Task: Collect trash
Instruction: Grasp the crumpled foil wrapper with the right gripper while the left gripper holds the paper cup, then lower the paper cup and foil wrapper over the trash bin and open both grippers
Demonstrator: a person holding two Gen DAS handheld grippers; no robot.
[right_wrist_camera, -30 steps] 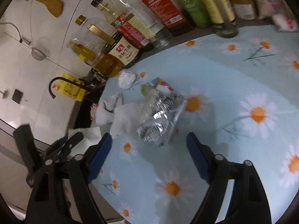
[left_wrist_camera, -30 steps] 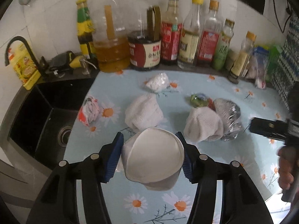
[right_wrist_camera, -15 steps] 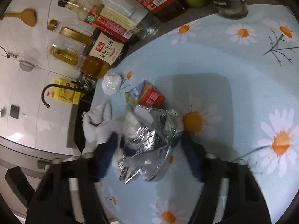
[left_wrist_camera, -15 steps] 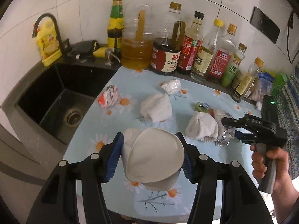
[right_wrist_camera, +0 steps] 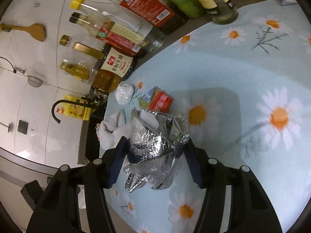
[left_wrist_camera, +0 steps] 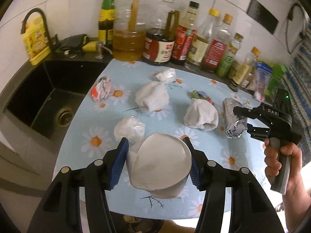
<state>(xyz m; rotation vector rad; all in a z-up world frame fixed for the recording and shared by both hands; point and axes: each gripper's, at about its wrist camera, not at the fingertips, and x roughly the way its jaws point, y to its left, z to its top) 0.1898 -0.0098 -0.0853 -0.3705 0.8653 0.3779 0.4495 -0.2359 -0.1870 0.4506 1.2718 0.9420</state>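
Two hand-held grippers at work: the left hand-held gripper (left_wrist_camera: 156, 165) is clamped on a white paper cup (left_wrist_camera: 159, 169) above the near counter (left_wrist_camera: 243, 155) edge; the right hand-held gripper (right_wrist_camera: 155, 160) is closing around crumpled foil wrapper (right_wrist_camera: 155, 147) lying right, ready for lifting.

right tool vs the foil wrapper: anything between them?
Nothing visible. The foil wrapper already sits between the right tool's closing blue pads, which bracket it on both sides. The white cloth bundle and red packet lie beyond, clear of the pads.
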